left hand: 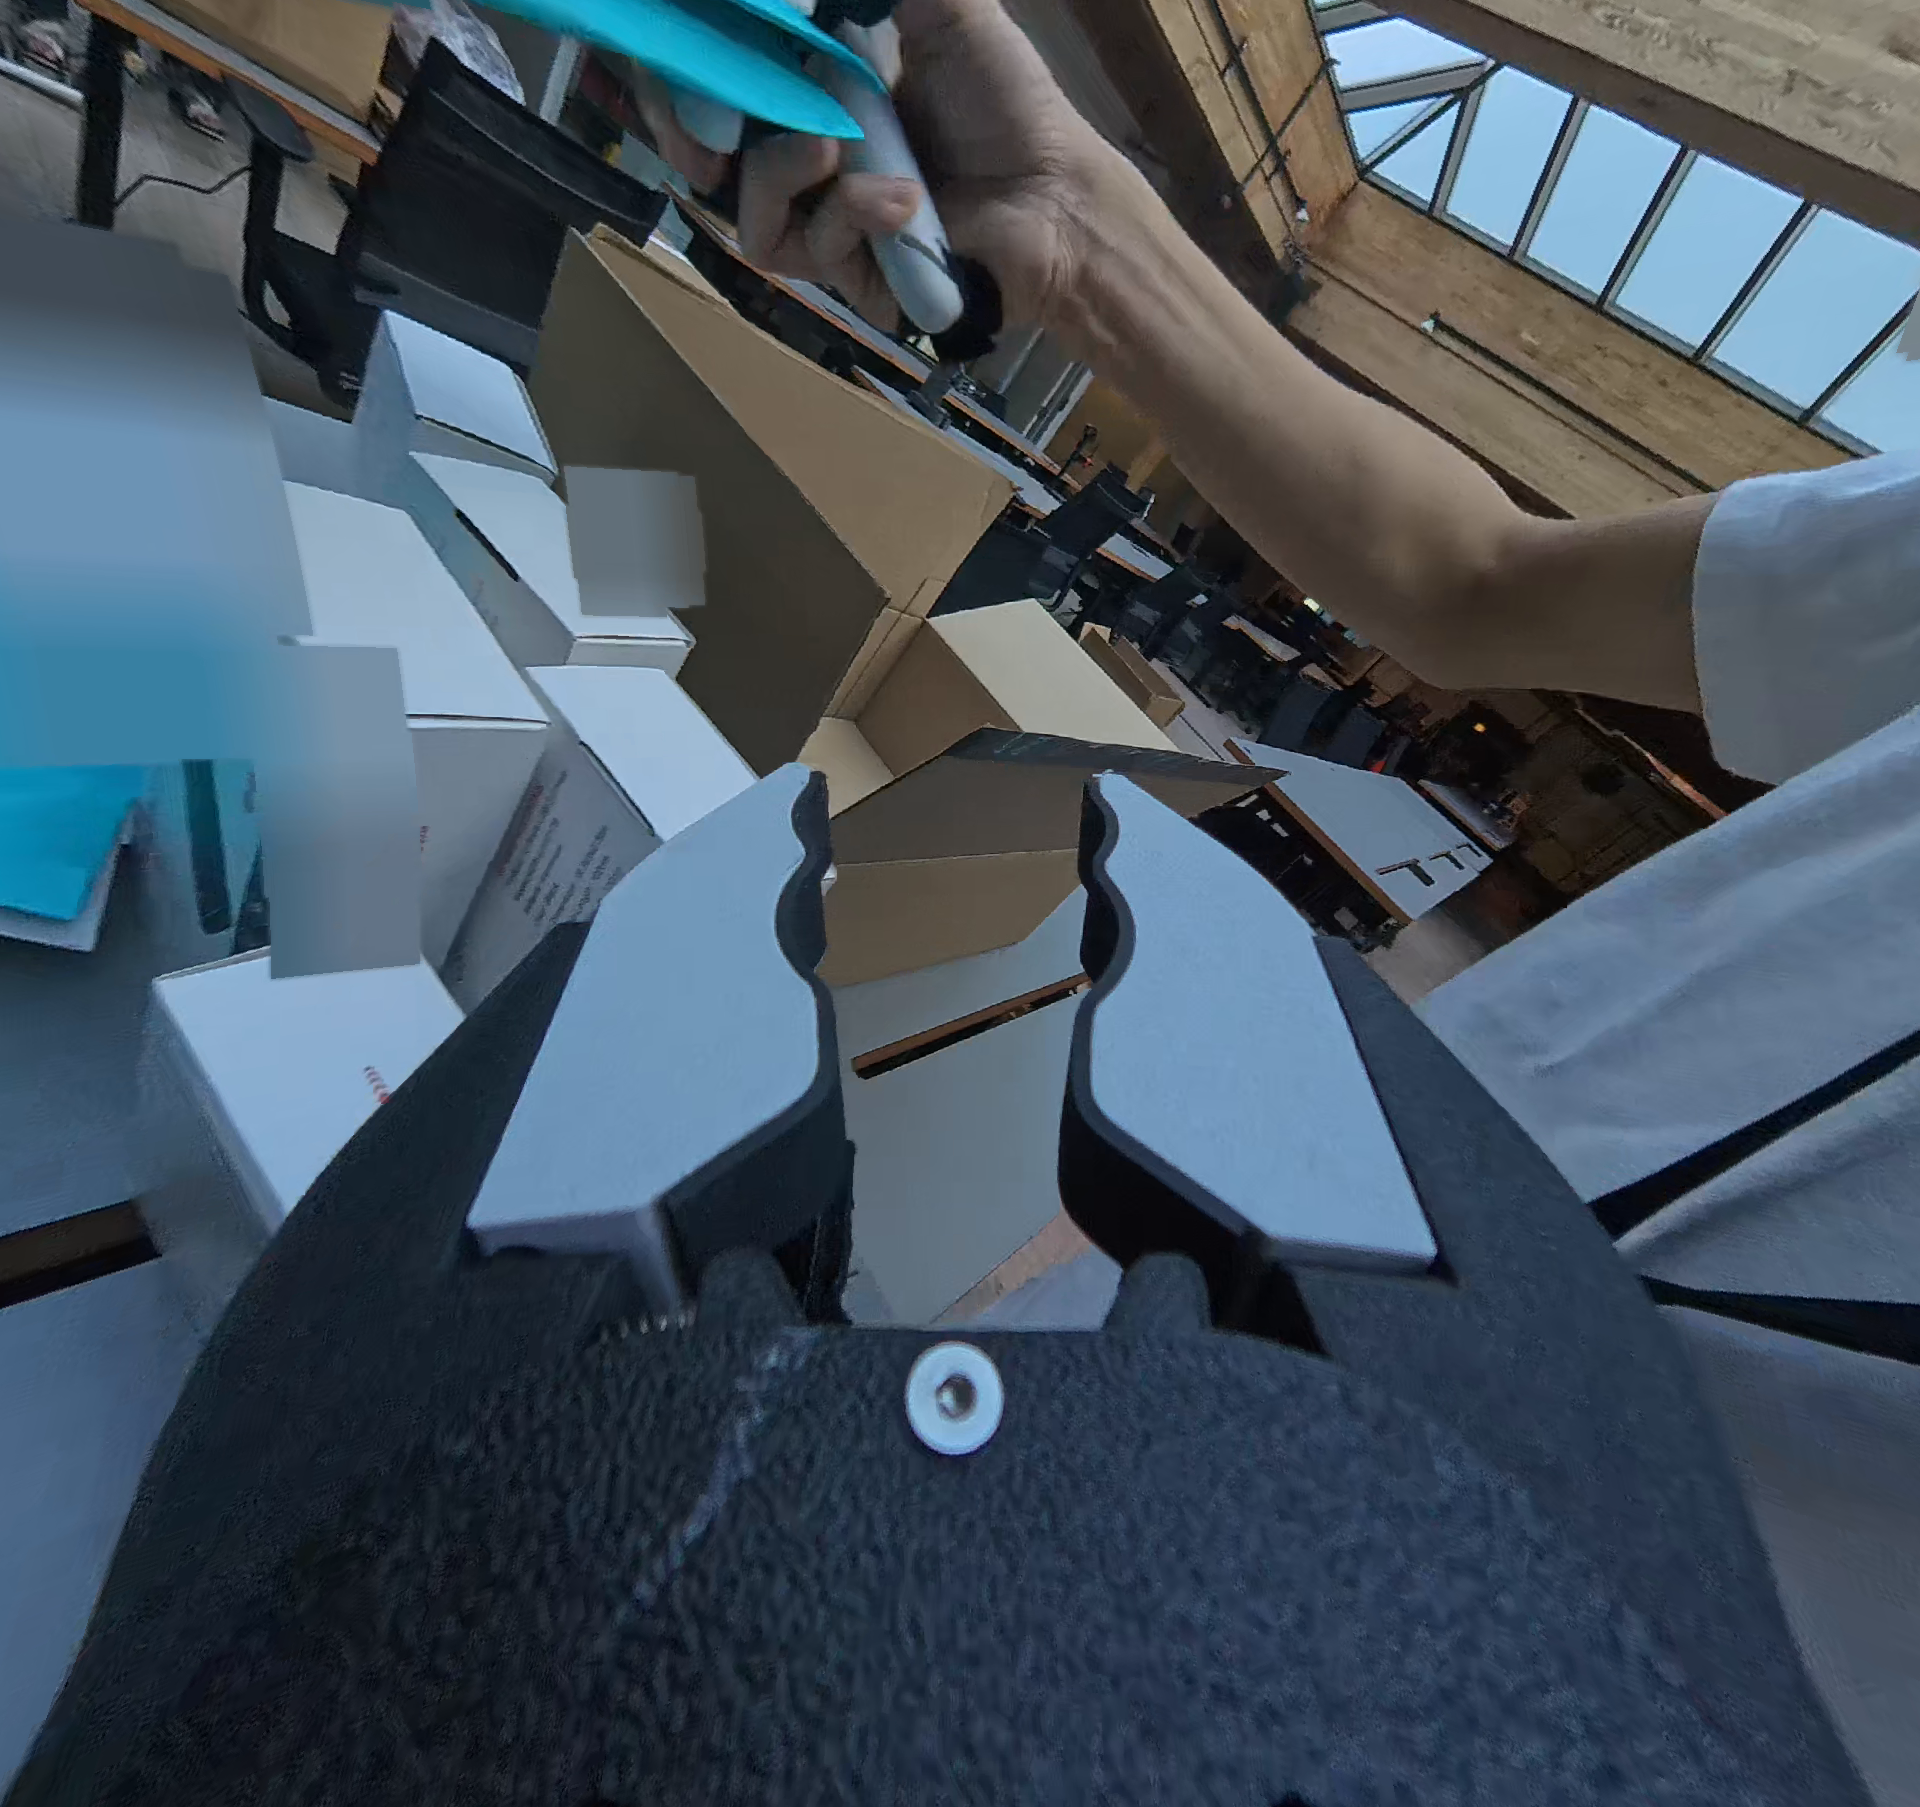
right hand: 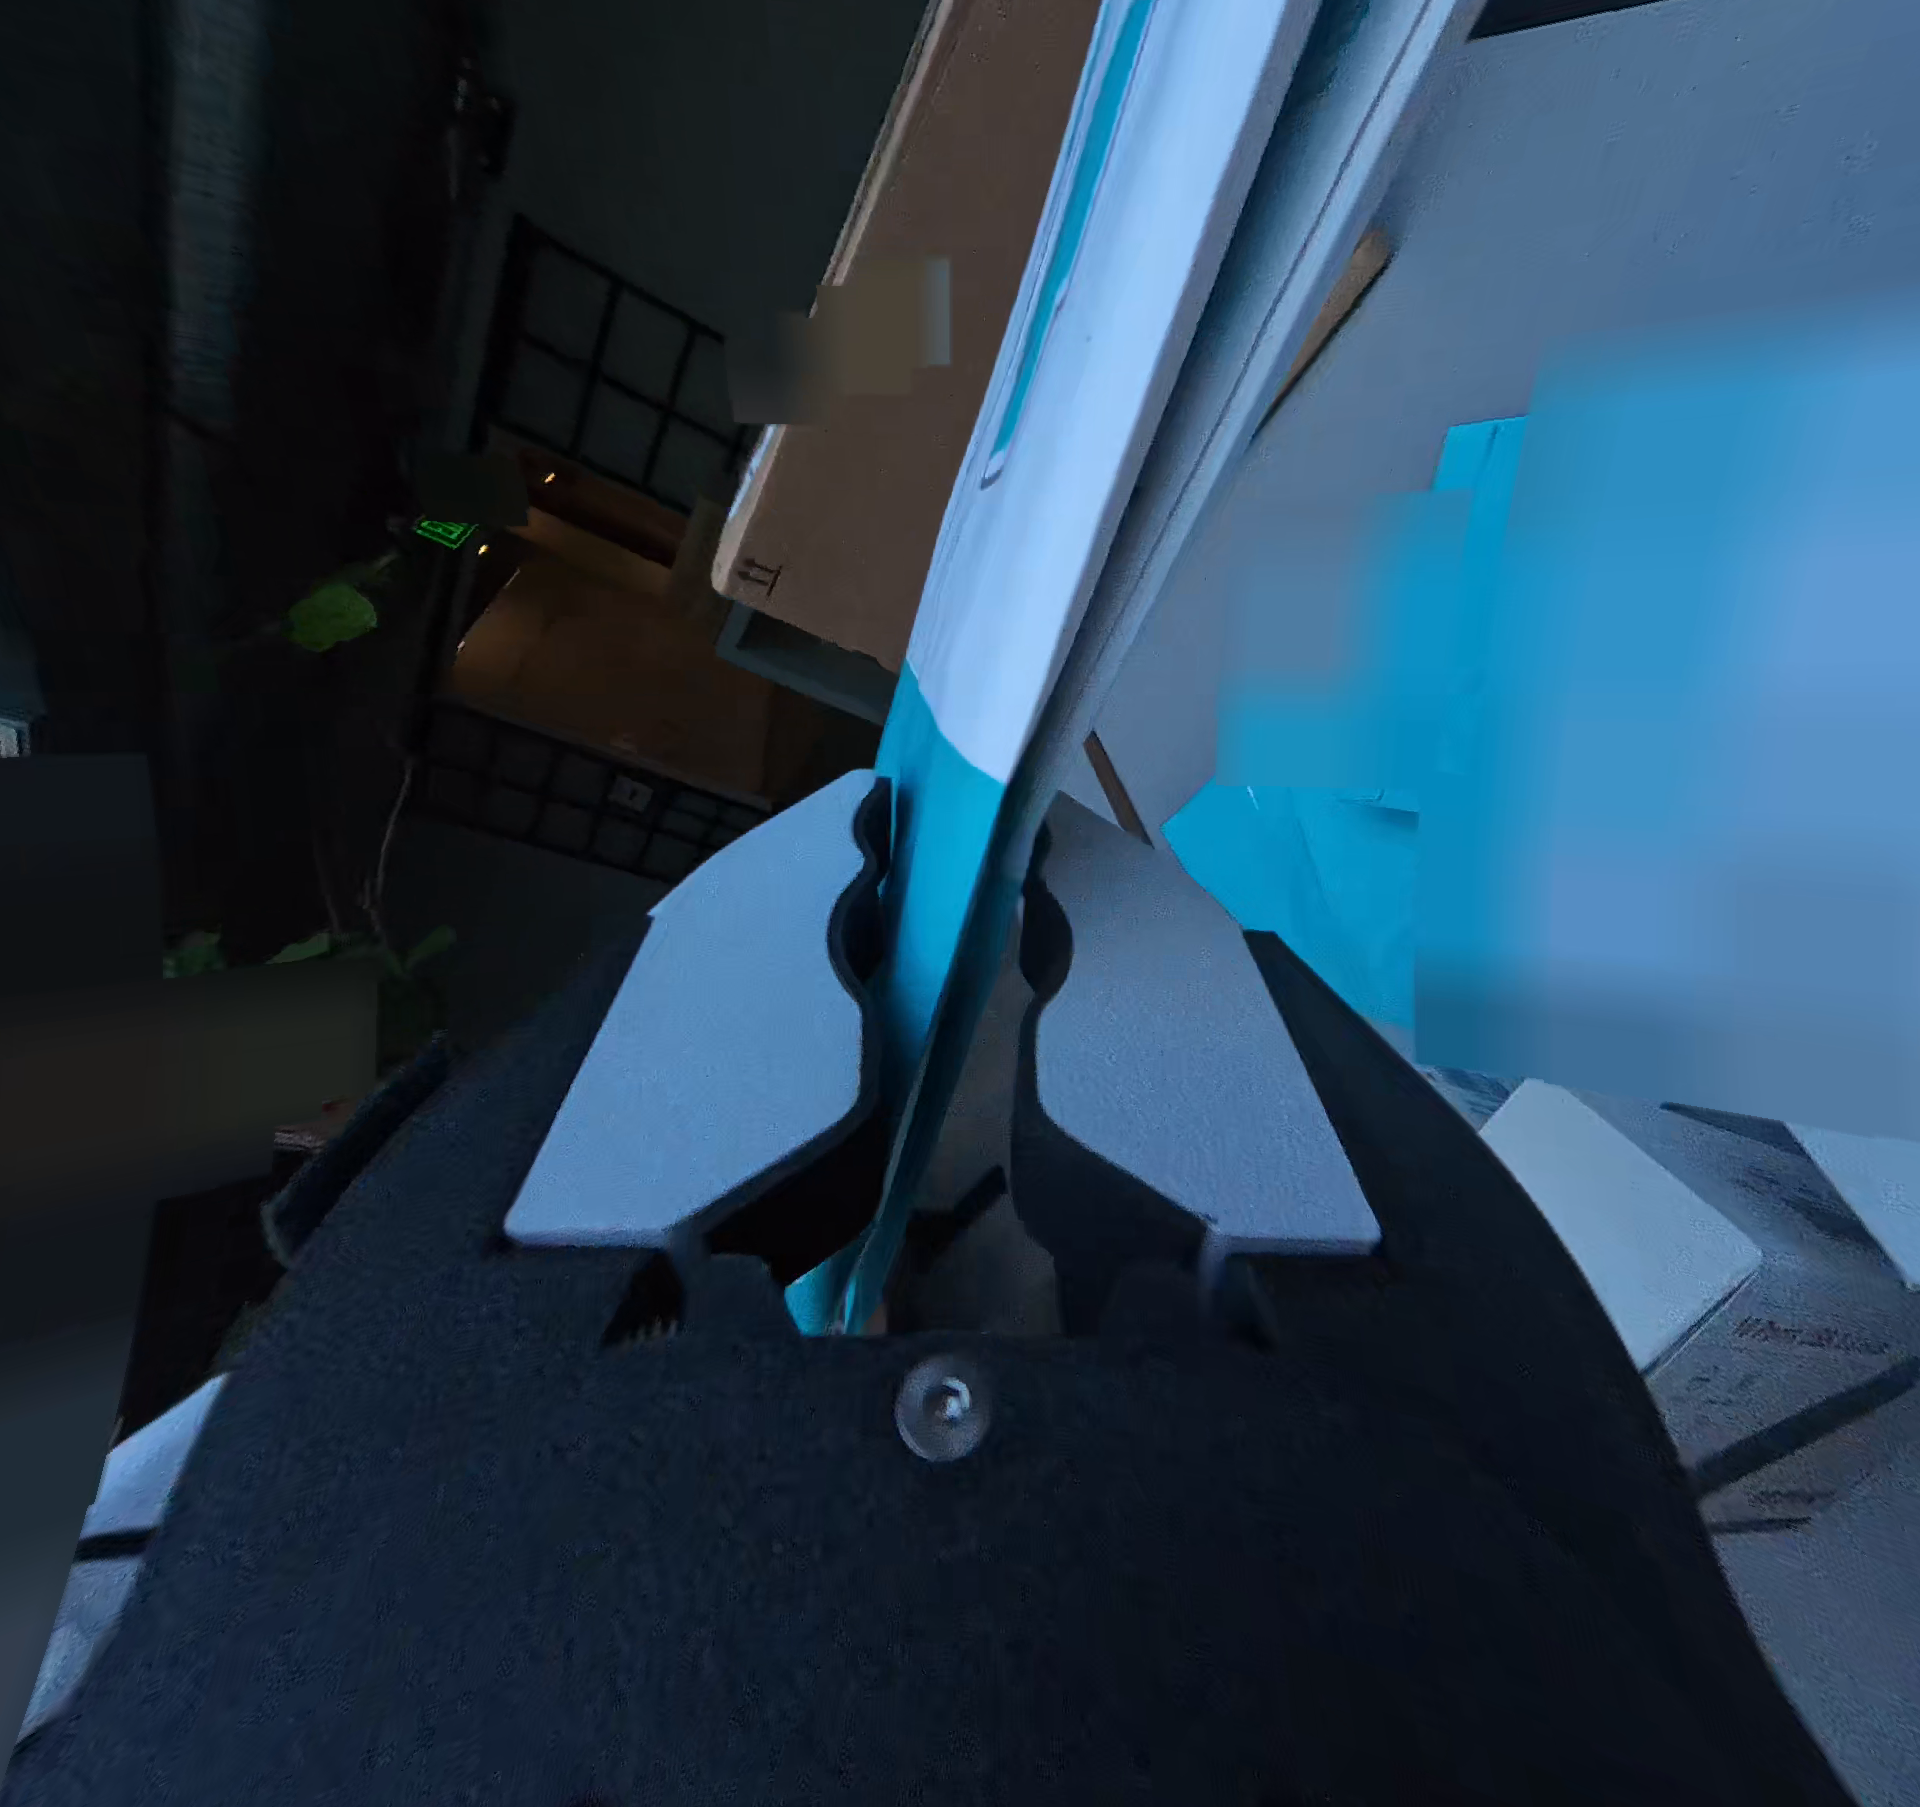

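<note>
My right gripper is shut on a thin flat teal-and-white booklet that stands on edge between its fingers and runs up out of the frame. In the left wrist view the same teal booklet shows at the top, held up high by the other gripper in a person's hand. My left gripper is open and empty, raised above an open brown cardboard box, with a wide gap between its fingers.
Several white boxes are stacked to the left beside a tall cardboard flap. A teal booklet lies at the far left. A person's bare arm and white sleeve cross the right side. Desks and chairs fill the background. The tips of one gripper are about 30 cm away from the tips of the other.
</note>
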Demonstrator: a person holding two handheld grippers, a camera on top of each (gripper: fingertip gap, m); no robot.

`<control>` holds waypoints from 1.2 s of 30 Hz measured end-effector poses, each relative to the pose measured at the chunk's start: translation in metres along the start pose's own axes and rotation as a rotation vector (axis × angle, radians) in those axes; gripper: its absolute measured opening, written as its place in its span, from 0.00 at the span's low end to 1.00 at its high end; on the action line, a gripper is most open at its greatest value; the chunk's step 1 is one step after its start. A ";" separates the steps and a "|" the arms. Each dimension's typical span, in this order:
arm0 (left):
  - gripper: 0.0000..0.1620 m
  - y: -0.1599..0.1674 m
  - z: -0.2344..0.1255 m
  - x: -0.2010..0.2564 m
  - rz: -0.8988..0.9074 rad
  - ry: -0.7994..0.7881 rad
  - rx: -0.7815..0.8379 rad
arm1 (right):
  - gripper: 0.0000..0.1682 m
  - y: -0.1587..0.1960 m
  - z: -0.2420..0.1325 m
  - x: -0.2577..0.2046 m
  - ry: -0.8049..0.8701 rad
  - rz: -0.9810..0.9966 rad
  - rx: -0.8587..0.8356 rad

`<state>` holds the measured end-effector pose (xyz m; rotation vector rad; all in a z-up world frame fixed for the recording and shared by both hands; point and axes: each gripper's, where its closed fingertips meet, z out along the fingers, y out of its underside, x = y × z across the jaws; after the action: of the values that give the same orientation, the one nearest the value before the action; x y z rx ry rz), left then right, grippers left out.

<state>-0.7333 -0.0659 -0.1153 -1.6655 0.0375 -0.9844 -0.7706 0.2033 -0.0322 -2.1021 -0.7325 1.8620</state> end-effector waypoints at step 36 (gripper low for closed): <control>0.48 0.029 0.241 -0.070 0.455 -0.844 -0.485 | 0.63 0.275 -0.703 0.263 0.717 0.331 0.596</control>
<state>-0.6185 0.1493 -0.1803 -2.2670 0.0900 0.1299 -0.0104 0.2094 -0.2795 -2.2813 0.3107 1.0743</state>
